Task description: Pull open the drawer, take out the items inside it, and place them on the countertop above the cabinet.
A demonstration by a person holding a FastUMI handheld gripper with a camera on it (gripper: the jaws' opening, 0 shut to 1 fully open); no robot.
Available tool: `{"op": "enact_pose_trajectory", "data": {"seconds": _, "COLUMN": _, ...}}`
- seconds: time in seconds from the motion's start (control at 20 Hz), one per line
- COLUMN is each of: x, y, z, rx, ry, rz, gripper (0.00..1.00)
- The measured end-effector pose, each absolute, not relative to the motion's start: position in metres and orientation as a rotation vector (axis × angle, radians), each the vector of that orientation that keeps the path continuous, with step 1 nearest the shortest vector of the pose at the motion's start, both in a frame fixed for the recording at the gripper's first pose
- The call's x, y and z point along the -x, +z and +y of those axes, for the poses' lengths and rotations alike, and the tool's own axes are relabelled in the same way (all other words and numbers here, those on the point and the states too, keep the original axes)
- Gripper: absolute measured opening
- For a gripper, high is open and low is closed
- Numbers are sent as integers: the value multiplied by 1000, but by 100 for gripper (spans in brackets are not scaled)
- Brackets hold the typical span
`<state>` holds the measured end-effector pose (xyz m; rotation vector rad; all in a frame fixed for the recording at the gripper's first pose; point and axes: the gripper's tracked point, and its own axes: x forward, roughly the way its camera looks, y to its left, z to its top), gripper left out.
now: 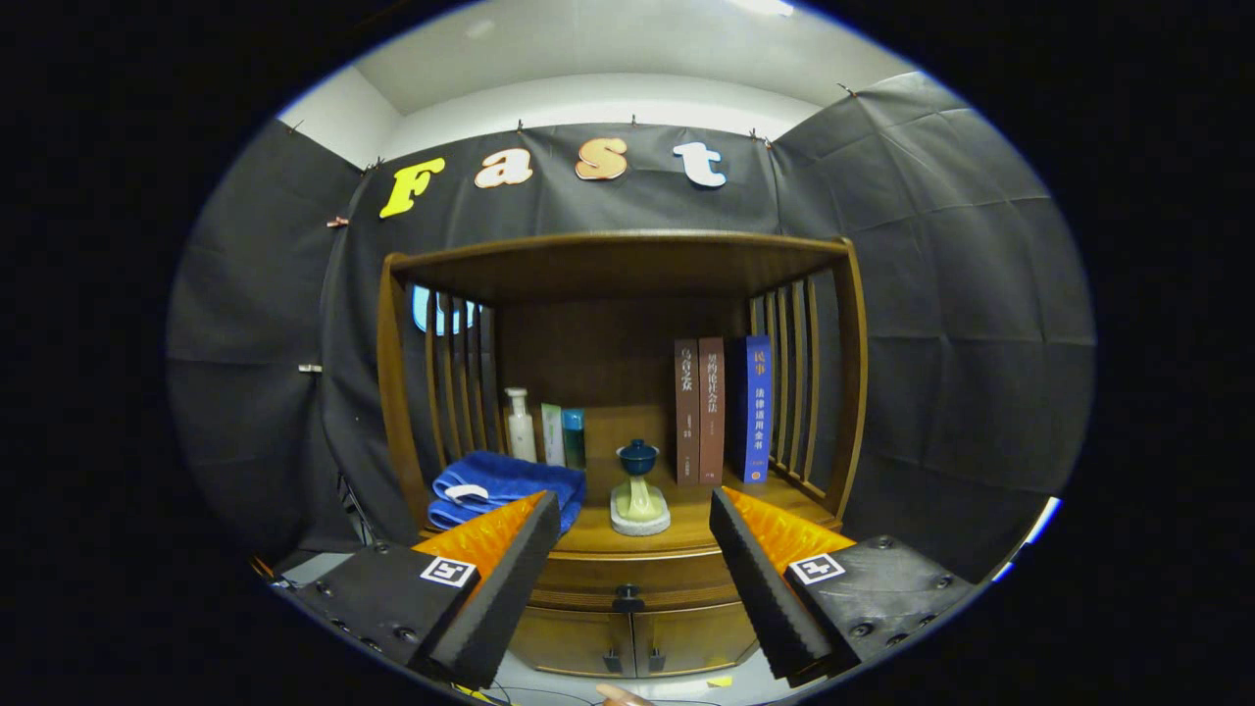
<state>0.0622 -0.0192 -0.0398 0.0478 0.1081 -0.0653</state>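
A brown wooden cabinet (627,294) with slatted sides stands against the booth's black cloth wall; its tabletop (686,515) carries three upright books (721,410), a folded blue towel (505,485), pale bottles (541,428) and a small blue-lidded pot (638,485); below it the closed wooden drawer (632,574), long axis running side to side, shows its dark knob (627,594); the hand-held gripper (627,579) points straight at the cabinet, level, fingers spread wide and empty, the knob ahead of them and centred between.
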Motion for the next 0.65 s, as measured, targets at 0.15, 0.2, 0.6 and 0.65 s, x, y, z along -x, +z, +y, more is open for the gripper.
{"op": "enact_pose_trajectory", "data": {"seconds": 0.15, "x": -46, "y": -17, "z": -15, "rx": -65, "ry": -40, "rz": 108, "gripper": 100}}
{"op": "enact_pose_trajectory", "data": {"seconds": 0.2, "x": -42, "y": -13, "z": -15, "rx": -65, "ry": -36, "rz": 113, "gripper": 100}}
{"op": "enact_pose_trajectory", "data": {"seconds": 0.6, "x": -19, "y": 12, "z": -15, "rx": -34, "ry": -42, "rz": 88, "gripper": 100}}
{"op": "enact_pose_trajectory", "data": {"seconds": 0.65, "x": -17, "y": 14, "z": -16, "rx": -33, "ry": -45, "rz": 83, "gripper": 100}}
